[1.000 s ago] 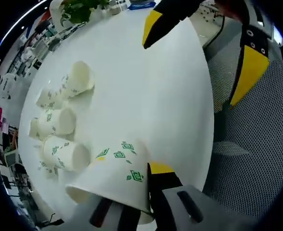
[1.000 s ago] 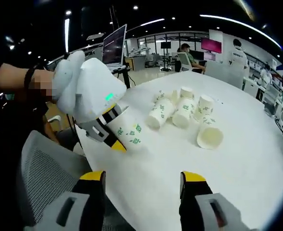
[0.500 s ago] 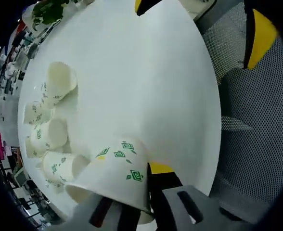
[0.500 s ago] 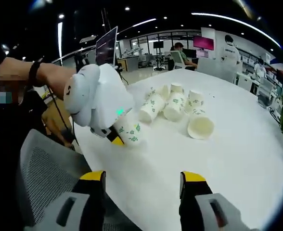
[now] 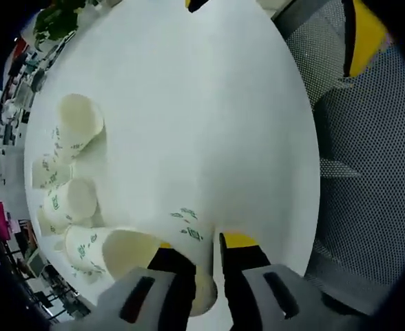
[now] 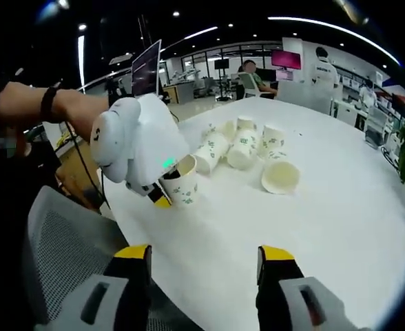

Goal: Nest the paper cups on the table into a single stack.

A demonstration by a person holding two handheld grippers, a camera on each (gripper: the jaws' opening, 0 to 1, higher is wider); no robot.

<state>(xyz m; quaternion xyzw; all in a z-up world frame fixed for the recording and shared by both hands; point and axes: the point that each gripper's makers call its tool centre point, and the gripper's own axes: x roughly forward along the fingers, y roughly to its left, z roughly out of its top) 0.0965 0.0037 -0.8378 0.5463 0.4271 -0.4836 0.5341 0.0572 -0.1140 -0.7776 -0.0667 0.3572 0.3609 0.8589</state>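
Standing mouth-up near the table (image 6: 340, 227) edge, a paper cup (image 6: 182, 185) is clamped at its wall by the left gripper (image 5: 204, 255). The right gripper (image 6: 204, 261) hovers with jaws spread, holding nothing. Four more cups (image 6: 247, 146) lie clustered farther along the table.

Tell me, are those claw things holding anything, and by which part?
The left gripper pinches a paper cup by its rim wall. The right gripper is open, holding nothing.

The cups (image 6: 242, 149) are white with green diamond prints. The worktop (image 5: 209, 117) is plain white. The fingers (image 6: 274, 256) have yellow tips on black. The chair (image 5: 368, 200) is grey mesh.
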